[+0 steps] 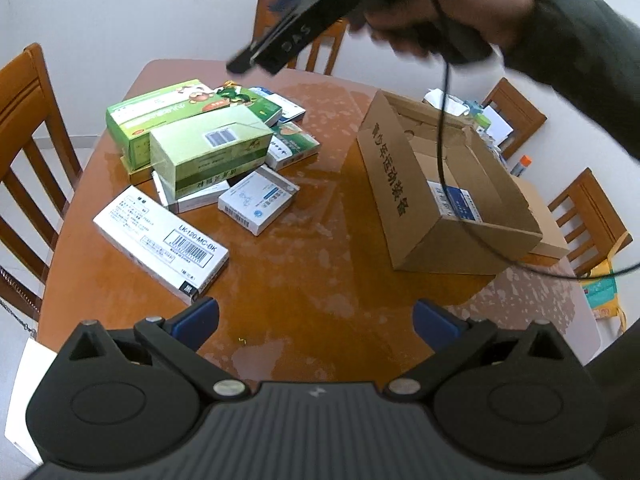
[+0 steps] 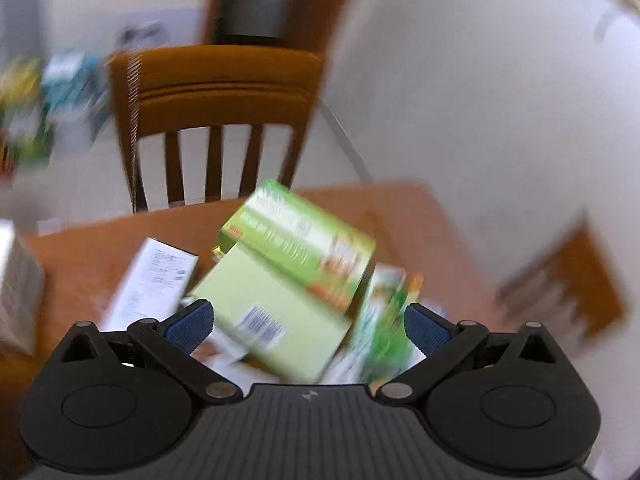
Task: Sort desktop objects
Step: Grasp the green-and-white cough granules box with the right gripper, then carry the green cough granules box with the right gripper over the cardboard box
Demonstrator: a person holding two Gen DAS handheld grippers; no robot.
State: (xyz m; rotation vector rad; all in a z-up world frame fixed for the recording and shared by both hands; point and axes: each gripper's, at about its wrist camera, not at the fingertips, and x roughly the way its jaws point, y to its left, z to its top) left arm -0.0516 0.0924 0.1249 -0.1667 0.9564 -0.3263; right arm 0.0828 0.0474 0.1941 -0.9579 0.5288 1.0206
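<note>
Orange-brown wooden table (image 1: 312,248) fills my view, ringed by wooden chairs (image 1: 28,128). My left claw (image 1: 316,320) hangs above it, blue pads wide apart and gripping nothing. My right claw (image 2: 308,322), equally spread and empty, hovers over the heap of green and white cardboard boxes (image 1: 208,148). Well apart from that heap stands an open brown cardboard carton (image 1: 440,184) with a blue-and-white packet (image 1: 460,200) inside.

Soft, even daylight; pale glare patches sheen the worktop (image 1: 320,184). Right wrist view smears with motion blur; fisheye bends edges.
</note>
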